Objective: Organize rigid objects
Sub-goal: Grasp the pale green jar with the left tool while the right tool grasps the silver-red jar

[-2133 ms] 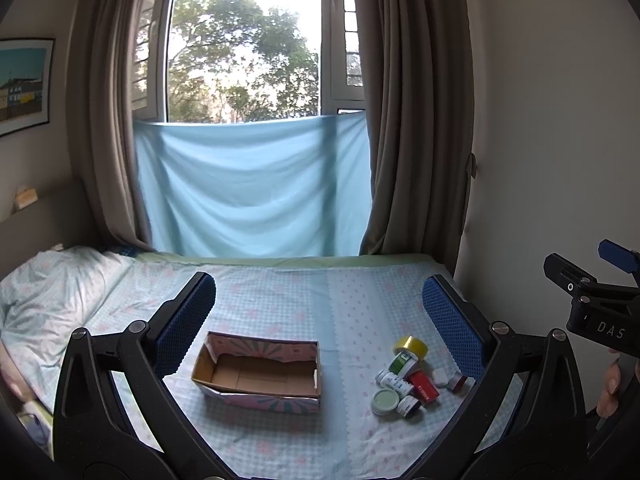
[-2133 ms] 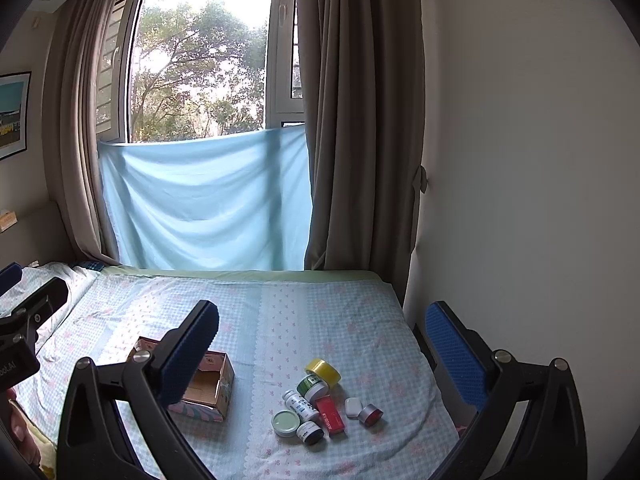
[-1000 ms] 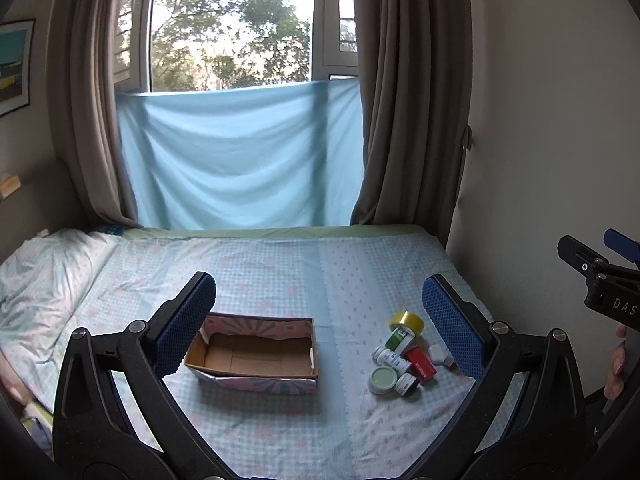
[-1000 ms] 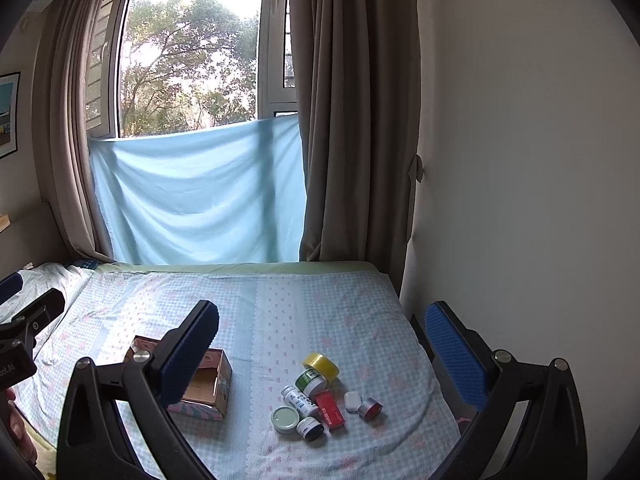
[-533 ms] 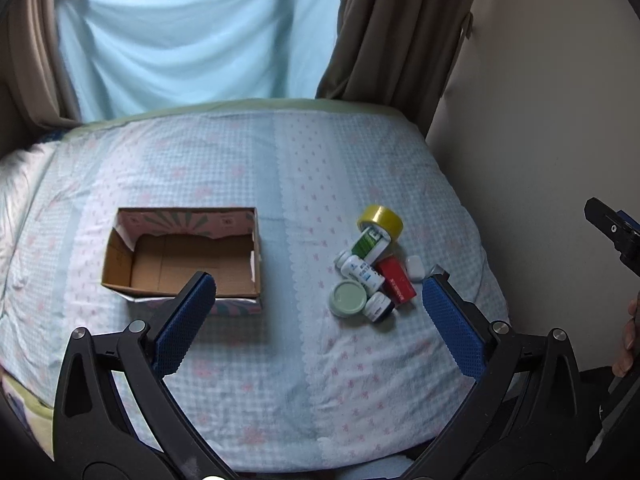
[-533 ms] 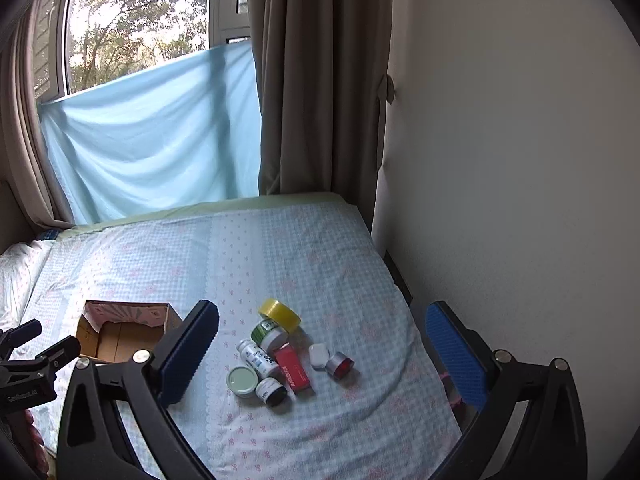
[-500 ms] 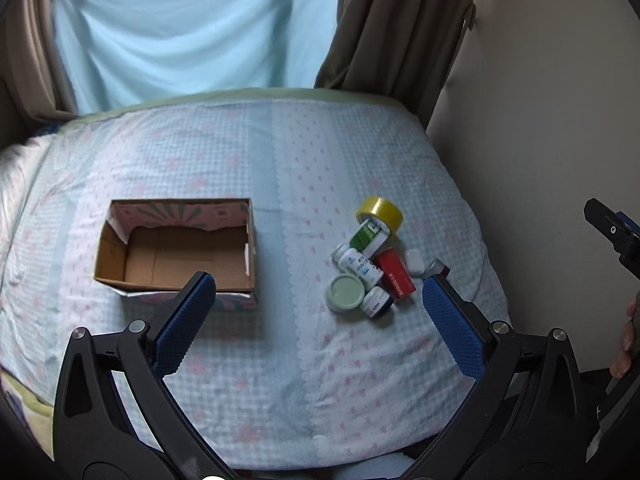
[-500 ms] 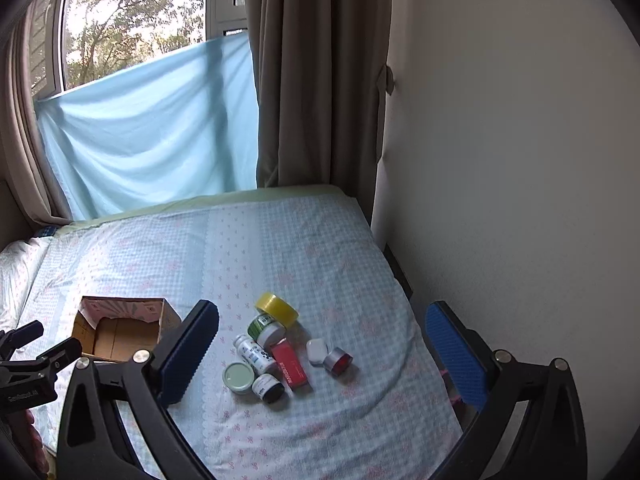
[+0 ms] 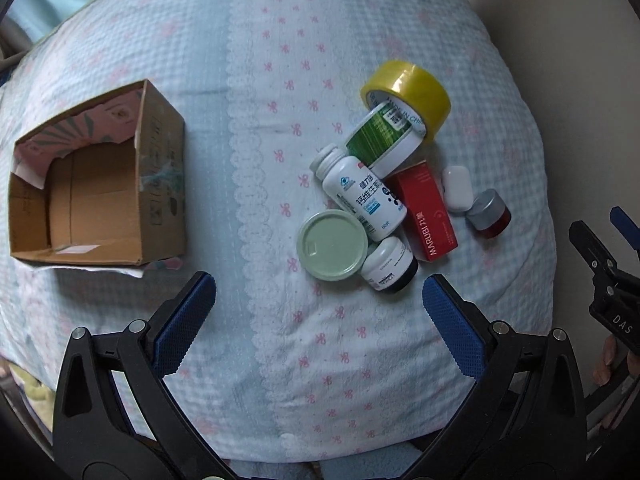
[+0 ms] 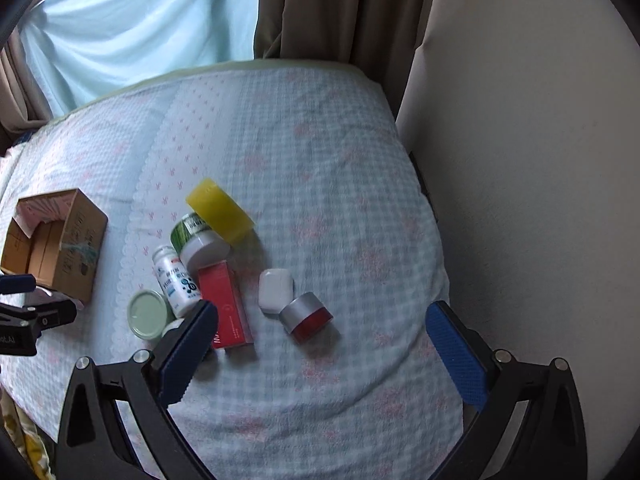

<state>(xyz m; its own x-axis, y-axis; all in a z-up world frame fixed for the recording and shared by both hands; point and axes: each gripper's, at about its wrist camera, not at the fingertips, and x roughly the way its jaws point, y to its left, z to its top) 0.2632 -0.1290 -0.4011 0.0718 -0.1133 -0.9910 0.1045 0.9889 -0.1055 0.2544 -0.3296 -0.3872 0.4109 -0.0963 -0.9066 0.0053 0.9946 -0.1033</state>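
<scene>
An open cardboard box (image 9: pixel 92 184) (image 10: pixel 60 248) lies empty at the left of the bed. To its right is a cluster of small items: a yellow tape roll (image 9: pixel 408 96) (image 10: pixel 220 210), a green-labelled jar (image 9: pixel 380 136), a white pill bottle (image 9: pixel 360 196) (image 10: pixel 176 280), a red carton (image 9: pixel 428 212) (image 10: pixel 226 308), a pale green lid (image 9: pixel 332 245) (image 10: pixel 147 314), a black-and-white jar (image 9: pixel 390 266), a white case (image 9: pixel 458 188) (image 10: pixel 275 290) and a silver-and-red jar (image 9: pixel 488 214) (image 10: pixel 306 316). My left gripper (image 9: pixel 316 312) hovers open just before the cluster. My right gripper (image 10: pixel 320 340) hovers open near the silver-and-red jar.
The bed (image 9: pixel 280 40) carries a pale blue checked cover with pink bows. A cream wall (image 10: pixel 520 160) runs along its right side, brown curtains (image 10: pixel 340 8) and a blue sheet (image 10: pixel 140 28) hang at its far end. The other gripper (image 9: pixel 608 280) shows at the right edge of the left wrist view.
Both grippers have tilted down and moved closer to the bed, so the window has left the views and the cluster looms larger. The objects have not moved.
</scene>
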